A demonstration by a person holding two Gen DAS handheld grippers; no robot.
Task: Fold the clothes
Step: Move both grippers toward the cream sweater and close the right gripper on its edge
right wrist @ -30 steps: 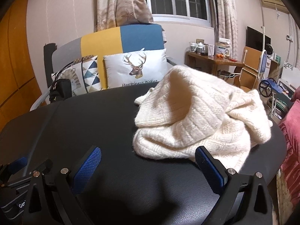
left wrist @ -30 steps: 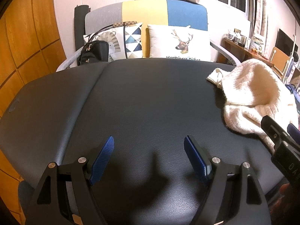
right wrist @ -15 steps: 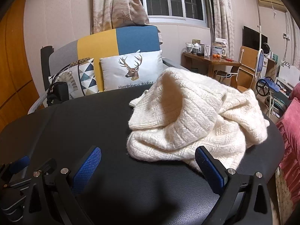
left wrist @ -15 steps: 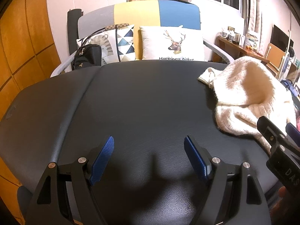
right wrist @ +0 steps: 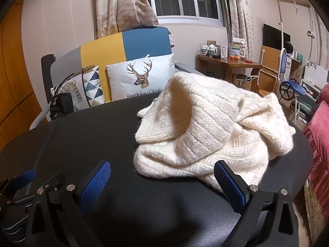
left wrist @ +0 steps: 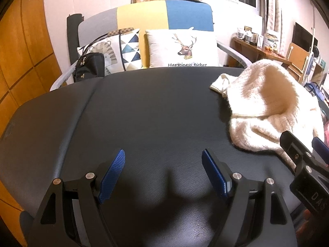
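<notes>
The left gripper (left wrist: 163, 164) is held wide open and empty over bare black table (left wrist: 144, 113); the right gripper (right wrist: 162, 177), likewise spread, holds nothing beside the heaped cream sweater (right wrist: 216, 127), which could be dragged off the right edge.

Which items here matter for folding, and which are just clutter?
Job:
- crumpled cream knit sweater
- dark padded table
- left gripper, jaws open
- right gripper, jaws open

Lying about:
- white deer-print cushion
- triangle-patterned cushion
- black handbag
</notes>
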